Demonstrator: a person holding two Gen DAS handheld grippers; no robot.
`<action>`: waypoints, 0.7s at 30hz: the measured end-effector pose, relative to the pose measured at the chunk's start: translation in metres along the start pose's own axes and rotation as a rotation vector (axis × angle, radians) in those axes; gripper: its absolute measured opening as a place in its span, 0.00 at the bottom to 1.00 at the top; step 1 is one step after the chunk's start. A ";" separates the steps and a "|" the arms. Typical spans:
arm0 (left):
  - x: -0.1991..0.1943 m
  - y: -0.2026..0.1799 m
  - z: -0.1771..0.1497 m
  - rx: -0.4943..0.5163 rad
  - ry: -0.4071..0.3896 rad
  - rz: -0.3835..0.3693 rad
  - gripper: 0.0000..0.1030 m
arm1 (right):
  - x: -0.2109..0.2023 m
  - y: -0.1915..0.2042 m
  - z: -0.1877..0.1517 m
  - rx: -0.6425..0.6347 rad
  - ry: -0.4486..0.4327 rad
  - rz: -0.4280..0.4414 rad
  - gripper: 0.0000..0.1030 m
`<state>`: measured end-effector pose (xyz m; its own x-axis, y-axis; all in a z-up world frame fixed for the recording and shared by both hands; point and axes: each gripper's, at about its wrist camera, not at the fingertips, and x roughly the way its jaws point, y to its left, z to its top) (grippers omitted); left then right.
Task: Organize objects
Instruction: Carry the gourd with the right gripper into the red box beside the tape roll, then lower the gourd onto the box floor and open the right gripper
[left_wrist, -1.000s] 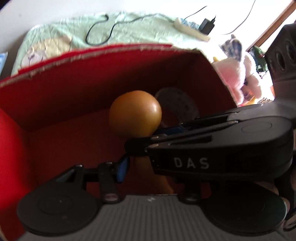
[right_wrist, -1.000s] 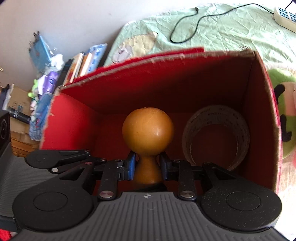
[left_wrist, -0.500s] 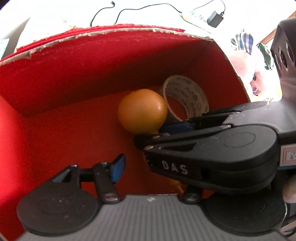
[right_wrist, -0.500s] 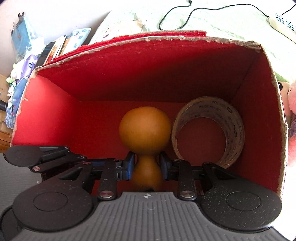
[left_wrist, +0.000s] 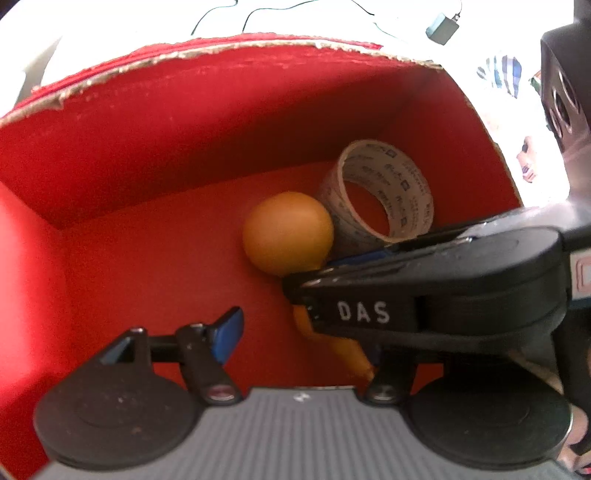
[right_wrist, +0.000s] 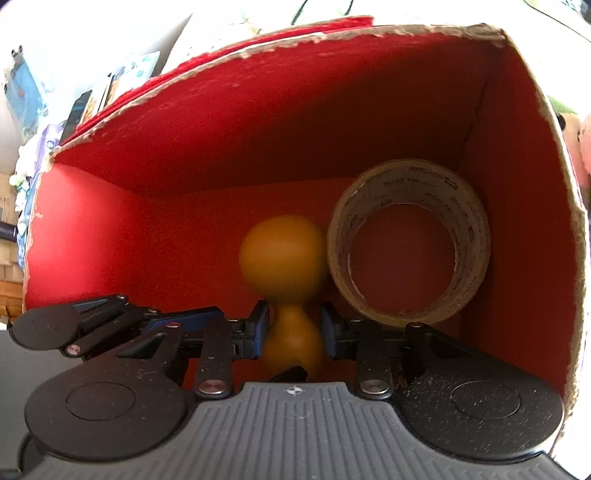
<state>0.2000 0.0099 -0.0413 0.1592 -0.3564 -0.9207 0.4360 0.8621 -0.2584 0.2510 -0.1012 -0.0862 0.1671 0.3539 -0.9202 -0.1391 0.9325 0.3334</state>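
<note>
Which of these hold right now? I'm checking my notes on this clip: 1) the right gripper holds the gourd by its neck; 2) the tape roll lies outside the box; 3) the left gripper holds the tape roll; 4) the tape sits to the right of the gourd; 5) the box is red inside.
1. True: the right gripper is shut on the narrow neck of the gourd.
2. False: the tape roll stands inside the box, near its right wall.
3. False: the left gripper is open and holds nothing.
4. True, in both views.
5. True.
</note>
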 end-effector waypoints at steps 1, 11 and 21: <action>0.000 -0.002 -0.001 0.012 -0.002 0.016 0.63 | -0.001 0.000 0.000 0.005 -0.005 0.001 0.31; -0.005 -0.003 -0.004 0.039 -0.013 0.048 0.66 | -0.005 0.000 -0.004 0.017 -0.049 0.006 0.31; -0.011 -0.010 -0.009 0.082 -0.054 0.084 0.72 | -0.019 0.003 -0.011 0.005 -0.112 -0.032 0.30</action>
<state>0.1861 0.0080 -0.0309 0.2447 -0.3044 -0.9206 0.4896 0.8583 -0.1537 0.2372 -0.1057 -0.0700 0.2791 0.3298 -0.9018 -0.1276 0.9436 0.3056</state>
